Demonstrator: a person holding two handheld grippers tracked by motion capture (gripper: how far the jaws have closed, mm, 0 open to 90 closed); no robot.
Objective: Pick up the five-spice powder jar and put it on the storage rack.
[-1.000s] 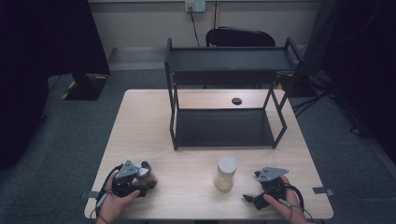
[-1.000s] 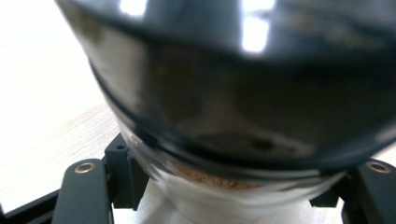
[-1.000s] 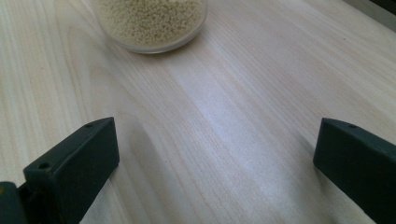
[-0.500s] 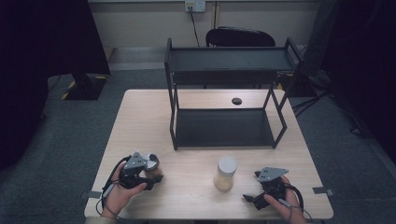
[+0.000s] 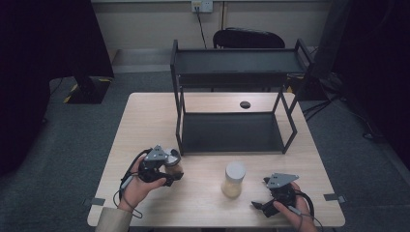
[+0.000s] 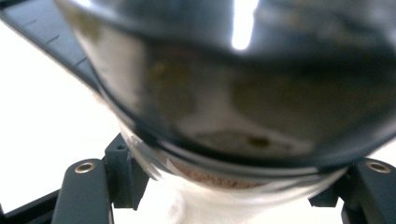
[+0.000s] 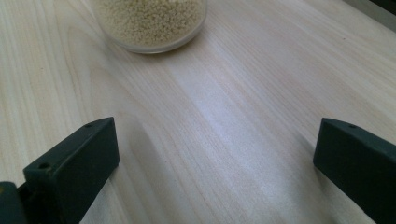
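A: Starting nearest me. My right gripper (image 5: 263, 205) sits low at the front edge of the table (image 5: 145, 116), jaws spread wide with nothing between them. From the right gripper view it's bare wood between the jaws, and the grain jar (image 7: 152, 23) stands ahead of them, apart, not touched.

B: That's the jar with the pale lid?

A: Yes, the grain jar, white lid, upright on the table between my two hands, nearer the right one. Now the left: the left gripper (image 5: 175, 175) is raised a little over the table's front left, and it's clamped on a second jar (image 6: 243, 93). In the left gripper view the glass bulges right up against the lens, dark and shiny, with the jaws pressing in from both sides low down.

B: What's in it?

A: Hard to say; something brownish shows at the base, but it's blurred. From above I see a round lid and a tan body just beside the gripper.

B: So which step are we on?

A: My read: carrying this one toward the black shelf rack (image 5: 232, 87) farther back. Its lower shelf (image 5: 232, 133) is open and close ahead. Next I'd want to lift forward, keep the jar upright, clear the rack's front left post, and set it down flat before letting go.
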